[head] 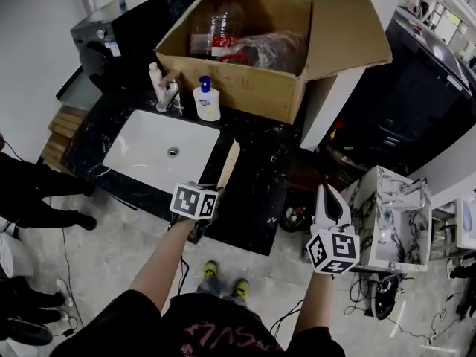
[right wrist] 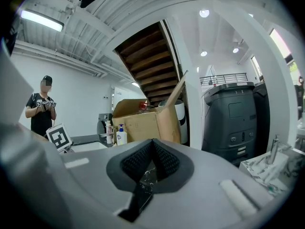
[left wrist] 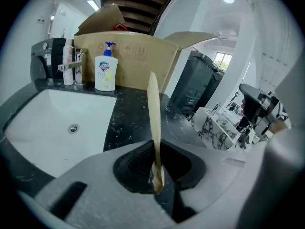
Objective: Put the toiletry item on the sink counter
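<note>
A long, thin, tan toiletry item (head: 228, 163) is held by its near end, my left gripper (head: 213, 192) shut on it. It sticks out over the black marble sink counter (head: 260, 177), just right of the white basin (head: 149, 149). In the left gripper view the tan item (left wrist: 154, 113) shows edge-on, pinched between the dark pads (left wrist: 138, 162) of the left gripper (left wrist: 155, 152). My right gripper (head: 328, 201) hangs off the counter's right end, above the floor. In its own view the right gripper (right wrist: 152, 152) has its jaws together, and nothing is between them.
A soap pump bottle (head: 206, 100) and a faucet (head: 169, 94) stand behind the basin. An open cardboard box (head: 253, 58) fills the counter's back. A white marble-patterned rack (head: 390, 218) stands to the right. A person's legs (head: 37, 192) are at the left.
</note>
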{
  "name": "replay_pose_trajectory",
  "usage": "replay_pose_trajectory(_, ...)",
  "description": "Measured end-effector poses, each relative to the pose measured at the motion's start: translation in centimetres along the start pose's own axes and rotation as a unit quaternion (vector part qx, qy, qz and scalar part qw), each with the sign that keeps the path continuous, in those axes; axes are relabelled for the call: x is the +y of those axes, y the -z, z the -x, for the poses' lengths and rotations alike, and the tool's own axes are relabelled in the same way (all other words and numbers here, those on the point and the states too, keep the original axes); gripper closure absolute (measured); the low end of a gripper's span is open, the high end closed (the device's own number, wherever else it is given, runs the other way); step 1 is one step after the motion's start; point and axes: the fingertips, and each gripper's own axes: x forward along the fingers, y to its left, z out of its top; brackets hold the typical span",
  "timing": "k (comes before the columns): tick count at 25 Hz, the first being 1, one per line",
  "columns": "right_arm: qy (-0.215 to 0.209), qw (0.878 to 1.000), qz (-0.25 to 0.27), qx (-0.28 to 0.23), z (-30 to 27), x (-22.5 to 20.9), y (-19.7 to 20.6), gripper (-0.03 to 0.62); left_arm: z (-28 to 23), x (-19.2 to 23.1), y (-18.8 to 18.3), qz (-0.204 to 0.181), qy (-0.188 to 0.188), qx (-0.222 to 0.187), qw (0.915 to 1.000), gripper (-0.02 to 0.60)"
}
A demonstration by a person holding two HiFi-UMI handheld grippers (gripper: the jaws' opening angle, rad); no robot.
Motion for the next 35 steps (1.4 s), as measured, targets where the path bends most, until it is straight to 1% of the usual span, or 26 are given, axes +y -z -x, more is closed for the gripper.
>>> replay_pose_trajectory(4, 0.009, 1.000, -0.002, 0.006, -0.1, -0.7, 0.6, 0.591, -1.1, 0.3, 0.8, -0.013, -0.008, 0.025, 0.9996, 0.532)
replay_pose_trajectory(7, 0.015, 1.000, -0.007, 0.011, 0.0, -1.3, 1.2, 0.591, -1.8, 0.6, 1.5, -0.001, -0.007, 0.041, 0.9992, 0.531)
replay_pose_trajectory(9, 0.017, 1.000, -0.008, 0.015, -0.1, -1.5, 1.5, 0.591, -2.1, 0.9, 1.6, 0.006, -0.009, 0.040, 0.9991, 0.531)
replay_pose_trajectory(13, 0.015, 1.000, -0.005, 0.020, -0.3, -1.5, 1.9, 0.591, -2.1, 1.2, 1.3, 0.001, -0.015, 0.032, 0.9994, 0.515)
replay_pose_trajectory(15, 0.013, 1.000, -0.004, 0.022, -0.4, -1.4, 2.0, 0.591, -2.1, 1.3, 1.2, 0.000, -0.014, 0.029, 0.9995, 0.472)
replay_pose_trajectory(16, 0.012, 1.000, -0.004, 0.022, -0.5, -1.4, 2.0, 0.591, -2.0, 1.3, 1.1, -0.002, -0.015, 0.028, 0.9995, 0.460)
replay_pose_trajectory(20, 0.006, 1.000, -0.006, 0.019, -0.6, -0.9, 1.8, 0.591, -1.3, 1.0, 1.2, -0.015, -0.013, 0.022, 0.9996, 0.442)
replay_pose_trajectory(25, -0.003, 1.000, -0.008, 0.012, -0.3, -0.3, 1.5, 0.591, 0.1, 0.1, 0.7, -0.033, -0.012, 0.005, 0.9994, 0.425)
replay_pose_trajectory(27, -0.006, 1.000, -0.008, 0.009, -0.1, 0.0, 1.3, 0.591, 0.8, -0.3, 0.3, -0.041, -0.012, -0.005, 0.9991, 0.425)
replay_pose_trajectory(30, -0.010, 1.000, -0.008, 0.005, 0.4, 0.4, 0.9, 0.591, 2.0, -0.7, -0.2, -0.040, -0.013, -0.023, 0.9988, 0.434)
replay_pose_trajectory(33, -0.015, 1.000, -0.007, 0.000, 1.1, 0.8, 0.5, 0.592, 3.2, -1.2, -0.4, -0.040, -0.017, -0.045, 0.9980, 0.468)
replay_pose_trajectory(35, -0.017, 1.000, -0.007, -0.005, 1.6, 0.9, 0.1, 0.591, 4.1, -1.5, -0.6, -0.047, -0.020, -0.052, 0.9974, 0.484)
